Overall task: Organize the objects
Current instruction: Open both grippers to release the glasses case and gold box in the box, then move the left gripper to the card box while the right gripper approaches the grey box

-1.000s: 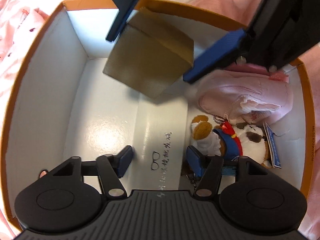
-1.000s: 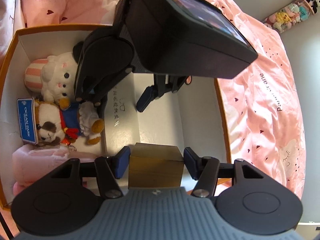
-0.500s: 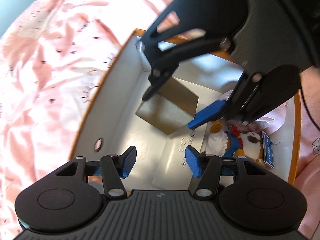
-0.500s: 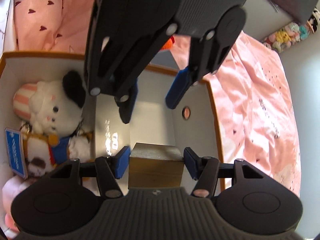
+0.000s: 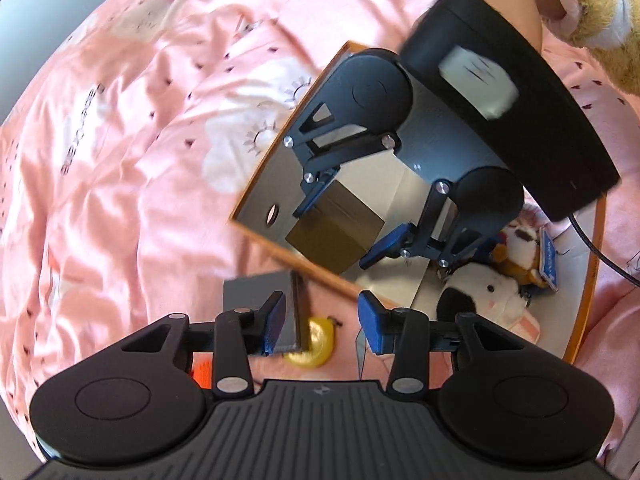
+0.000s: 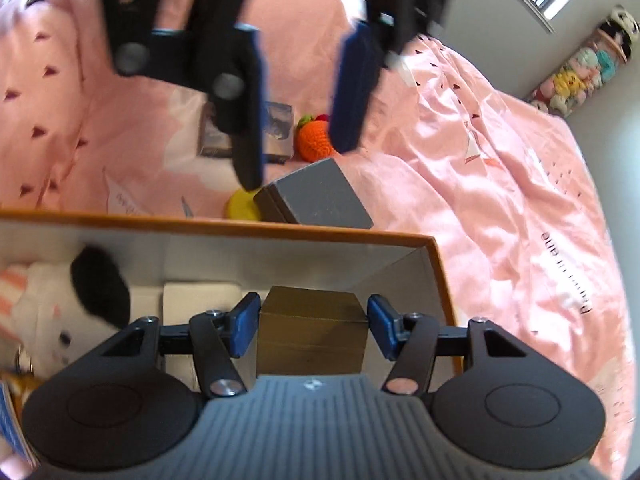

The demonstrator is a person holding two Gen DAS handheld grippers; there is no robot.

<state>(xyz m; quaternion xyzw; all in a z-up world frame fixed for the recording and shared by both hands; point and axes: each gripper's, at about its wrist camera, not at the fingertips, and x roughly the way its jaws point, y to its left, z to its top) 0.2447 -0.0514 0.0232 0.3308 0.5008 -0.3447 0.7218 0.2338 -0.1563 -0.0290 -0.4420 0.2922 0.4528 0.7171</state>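
Note:
My right gripper (image 6: 314, 328) is shut on a brown cardboard box (image 6: 312, 332), its blue pads pressed to both sides. It holds the brown box (image 5: 334, 236) inside the orange-rimmed storage box (image 6: 240, 224), near a corner. Seen from the left wrist, the right gripper (image 5: 344, 228) reaches down into the storage box (image 5: 264, 200). My left gripper (image 5: 322, 322) hangs over the pink bedding outside the storage box. Its jaws are closing with nothing between them. In the right wrist view the left gripper (image 6: 300, 116) fills the top, blurred.
A white and black plush (image 5: 480, 284) and a brown dog plush (image 5: 516, 248) lie in the storage box's other half. On the bedding beside the box sit a grey box (image 6: 316, 196), a yellow item (image 6: 240, 206), an orange crocheted fruit (image 6: 314, 142) and a small printed box (image 6: 276, 128).
My left gripper has risen out of the storage box to above the bedding beside it, and its jaws have narrowed. The right gripper has carried the brown box towards the storage box's corner.

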